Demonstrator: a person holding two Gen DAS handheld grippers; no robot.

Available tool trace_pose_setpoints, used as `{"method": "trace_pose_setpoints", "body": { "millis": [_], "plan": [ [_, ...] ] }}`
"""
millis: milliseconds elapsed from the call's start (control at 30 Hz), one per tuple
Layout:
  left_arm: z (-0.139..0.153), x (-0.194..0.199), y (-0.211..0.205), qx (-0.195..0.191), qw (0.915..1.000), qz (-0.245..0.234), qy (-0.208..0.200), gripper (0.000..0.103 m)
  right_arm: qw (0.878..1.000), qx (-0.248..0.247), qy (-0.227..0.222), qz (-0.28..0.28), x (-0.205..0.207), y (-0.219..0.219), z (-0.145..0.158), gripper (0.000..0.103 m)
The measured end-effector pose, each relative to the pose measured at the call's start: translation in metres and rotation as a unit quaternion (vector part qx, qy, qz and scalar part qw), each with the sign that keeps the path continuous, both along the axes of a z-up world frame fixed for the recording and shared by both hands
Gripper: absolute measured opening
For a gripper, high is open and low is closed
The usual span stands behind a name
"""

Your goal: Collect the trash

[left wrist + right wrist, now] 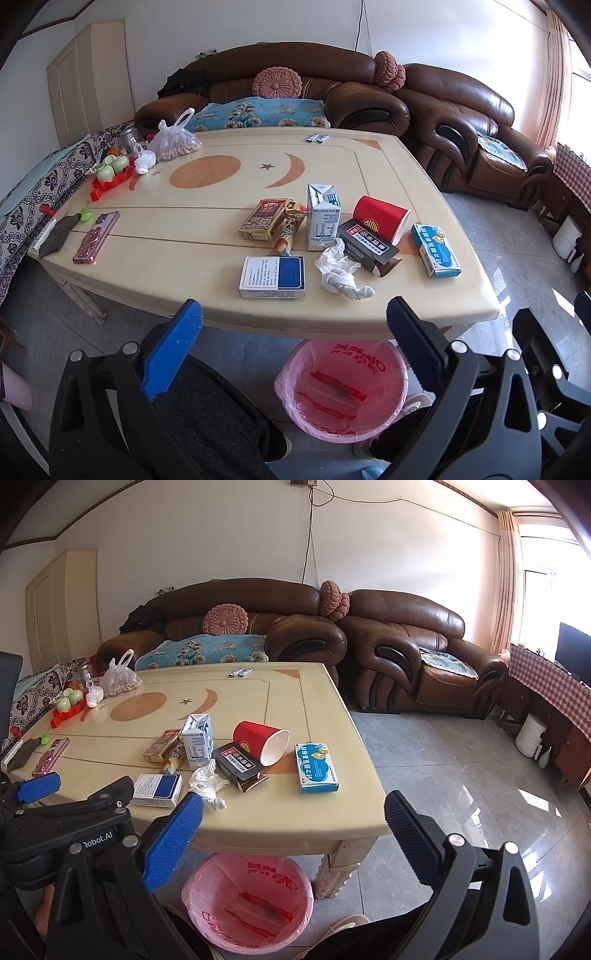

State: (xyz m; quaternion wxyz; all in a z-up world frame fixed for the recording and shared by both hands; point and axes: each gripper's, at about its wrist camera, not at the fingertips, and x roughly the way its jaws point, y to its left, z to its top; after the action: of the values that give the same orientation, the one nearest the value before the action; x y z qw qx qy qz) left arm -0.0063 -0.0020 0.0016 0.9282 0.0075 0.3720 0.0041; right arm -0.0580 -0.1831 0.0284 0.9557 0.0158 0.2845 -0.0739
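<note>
Crumpled tissue among boxes, red cup tipped, both grippers wide, empty

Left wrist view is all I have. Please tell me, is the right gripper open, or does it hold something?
Observer: The right gripper is open and empty, in front of the near edge of the table.
Operator: Thank you. Does anything stand on the checked cloth at the far right?
Observer: Yes, a dark screen stands on the checked cloth, beside the window.
</note>
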Motion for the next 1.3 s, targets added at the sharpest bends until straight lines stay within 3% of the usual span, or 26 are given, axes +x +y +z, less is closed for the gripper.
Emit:
{"method": "trace_pose_setpoints", "body": {
  "millis": [900,1300],
  "plan": [
    [0.006,0.003,0.009,-0.013,0.9999,0.002,0.008,0.098,1.000,0.004,0.002,0.006,0.002,0.001,0.002,0.096],
    [-0.006,0.018,0.033,-0.022,0.9992,0.011,0.031,0.098,1.000,0.012,0.009,0.005,0.018,-0.012,-0.007,0.096]
  ]
}}
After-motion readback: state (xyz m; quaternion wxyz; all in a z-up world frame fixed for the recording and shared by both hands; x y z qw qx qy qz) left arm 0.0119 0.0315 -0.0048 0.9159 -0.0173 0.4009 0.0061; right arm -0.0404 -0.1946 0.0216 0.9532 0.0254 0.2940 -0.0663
